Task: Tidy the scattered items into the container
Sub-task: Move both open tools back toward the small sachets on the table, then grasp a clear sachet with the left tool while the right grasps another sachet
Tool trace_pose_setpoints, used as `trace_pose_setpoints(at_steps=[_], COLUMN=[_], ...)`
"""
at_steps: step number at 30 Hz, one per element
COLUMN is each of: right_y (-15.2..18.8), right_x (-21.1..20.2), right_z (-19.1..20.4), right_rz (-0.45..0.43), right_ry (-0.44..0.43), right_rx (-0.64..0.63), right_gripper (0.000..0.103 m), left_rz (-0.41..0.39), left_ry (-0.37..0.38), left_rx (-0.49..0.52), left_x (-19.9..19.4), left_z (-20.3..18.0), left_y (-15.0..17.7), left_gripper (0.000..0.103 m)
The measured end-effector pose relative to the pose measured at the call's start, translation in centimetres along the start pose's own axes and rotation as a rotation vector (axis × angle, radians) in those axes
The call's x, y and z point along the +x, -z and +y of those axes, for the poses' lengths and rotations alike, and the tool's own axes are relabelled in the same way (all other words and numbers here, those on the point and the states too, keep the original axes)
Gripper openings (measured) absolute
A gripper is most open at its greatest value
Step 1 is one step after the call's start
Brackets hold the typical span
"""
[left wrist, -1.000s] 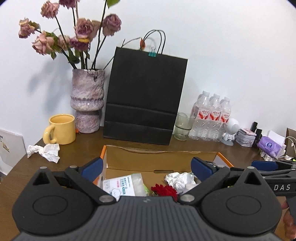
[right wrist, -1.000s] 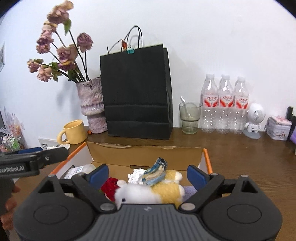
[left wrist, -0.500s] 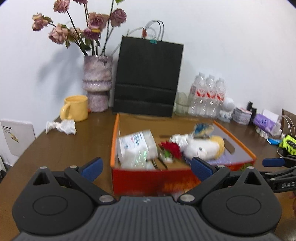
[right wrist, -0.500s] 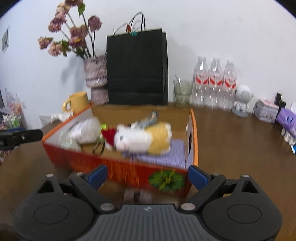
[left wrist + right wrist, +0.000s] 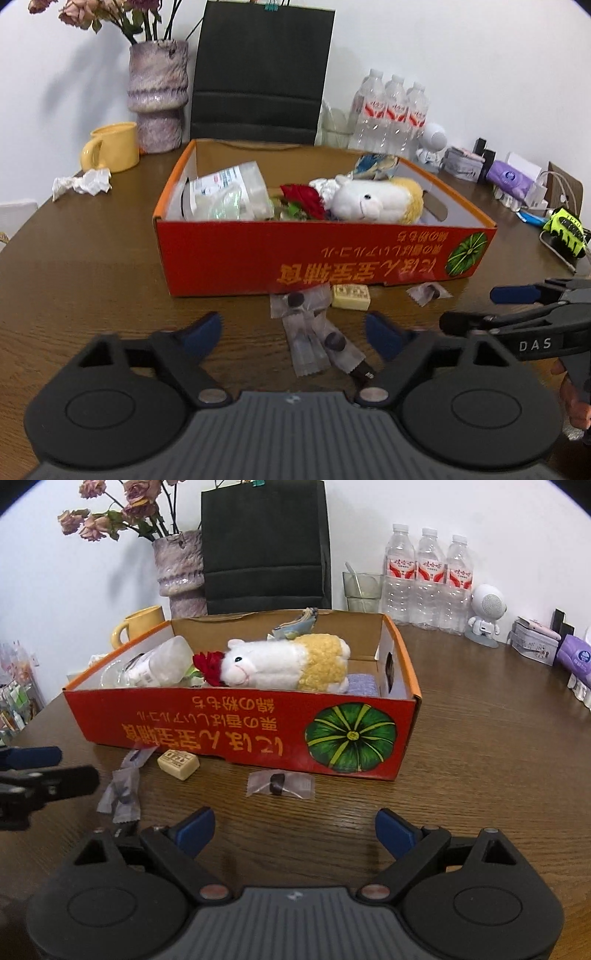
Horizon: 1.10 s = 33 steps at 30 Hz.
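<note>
orange box (image 5: 325, 254) long axis crosswise; plush sheep (image 5: 288, 664) head left.

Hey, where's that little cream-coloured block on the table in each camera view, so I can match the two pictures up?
Left wrist view: the cream block lies on the table right of centre, just in front of the orange box.
Right wrist view: the block lies left of centre, in front of the box.
Shared landmark: the green pumpkin print on the box front.
</note>
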State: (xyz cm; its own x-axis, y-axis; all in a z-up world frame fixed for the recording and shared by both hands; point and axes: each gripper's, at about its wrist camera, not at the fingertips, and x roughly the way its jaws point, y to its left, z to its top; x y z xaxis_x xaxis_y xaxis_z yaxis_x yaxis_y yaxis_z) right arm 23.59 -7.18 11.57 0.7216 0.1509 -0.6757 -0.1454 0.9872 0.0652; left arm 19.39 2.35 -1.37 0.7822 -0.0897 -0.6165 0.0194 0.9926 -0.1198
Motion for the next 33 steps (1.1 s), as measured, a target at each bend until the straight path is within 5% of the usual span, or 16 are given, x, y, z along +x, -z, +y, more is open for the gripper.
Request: trace_pose_setpoints(at_steps=[9, 19, 25, 28, 31, 33], right_y=[-1.0, -1.6, -1.6, -1.5, -1.3, -1.3], right_x=[1.3, 2.9, 2.9, 2.9, 2.8, 2.7], right_z=[0.5, 0.7, 0.5, 0.6, 0.8, 0.8], right_rz=[-0.014, -0.003, -0.01, -0.014, -0.023, -0.028], right_ry=[0.003, 0.011, 0.006, 0.009, 0.017, 0.014], right_rx=[0.007, 0.031, 0.047, 0.034, 0.016, 0.011], right_gripper=[0.089, 0.064, 0.062, 0.059, 0.045, 0.039], left_rz=[0.055, 0.046, 0.048, 0.039, 0.027, 0.022], left_ry=[-0.018, -0.025, -0.025, -0.049, -0.048, -0.044], left_rx=[0.014, 0.03, 0.014, 0.065, 0.108, 0.115], left_x=[1.3, 2.2, 3.0, 3.3, 3.1, 2.9], left_z=[0.6, 0.3, 0.2, -0.4, -0.7, -0.6], left_y=[0.9, 0.4, -0.3, -0.1, 0.3, 0.5], left_gripper=[0.054, 0.053, 0.053, 0.04, 0.02, 0.019])
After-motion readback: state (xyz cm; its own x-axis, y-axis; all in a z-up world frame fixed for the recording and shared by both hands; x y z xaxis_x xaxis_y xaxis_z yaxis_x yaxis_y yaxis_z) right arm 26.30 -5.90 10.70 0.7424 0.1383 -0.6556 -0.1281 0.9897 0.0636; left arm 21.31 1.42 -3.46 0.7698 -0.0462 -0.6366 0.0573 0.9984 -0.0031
